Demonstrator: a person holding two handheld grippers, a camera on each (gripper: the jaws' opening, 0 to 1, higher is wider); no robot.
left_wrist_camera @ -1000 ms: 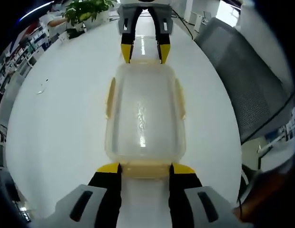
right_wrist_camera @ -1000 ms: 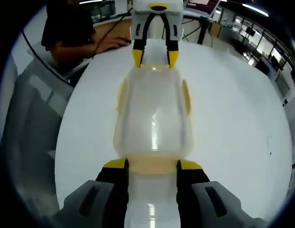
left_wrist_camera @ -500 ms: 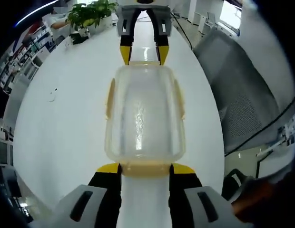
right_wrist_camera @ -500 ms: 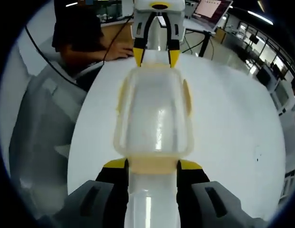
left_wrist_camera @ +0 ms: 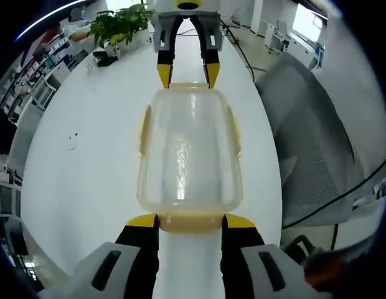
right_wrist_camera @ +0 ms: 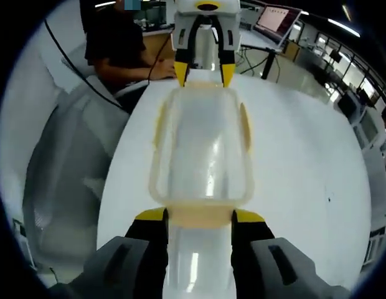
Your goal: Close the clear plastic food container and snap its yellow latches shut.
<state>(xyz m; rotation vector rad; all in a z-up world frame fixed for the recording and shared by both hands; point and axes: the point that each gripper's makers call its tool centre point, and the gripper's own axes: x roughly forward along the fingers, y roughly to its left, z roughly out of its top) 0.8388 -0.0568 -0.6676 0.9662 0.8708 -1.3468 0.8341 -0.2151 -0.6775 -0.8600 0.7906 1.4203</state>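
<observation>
Risk: we hold the container [left_wrist_camera: 188, 152] by its end latches, left gripper [left_wrist_camera: 190, 219] and right gripper [right_wrist_camera: 200, 214] each clamped on one; uneven squeeze could twist it loose above the table [left_wrist_camera: 87, 156]

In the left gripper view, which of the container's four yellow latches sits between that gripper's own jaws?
The end latch at the bottom of the view; the side latches and far-end latch lie farther off.

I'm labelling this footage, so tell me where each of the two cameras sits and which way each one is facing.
Left gripper view: rides the left gripper, looks along the clear container toward the right gripper at the far end; own jaws flank the near yellow latch.
Right gripper view: rides the right gripper, looks the opposite way toward the left gripper; a seated person behind.
Shared: container, both grippers, white table.
</observation>
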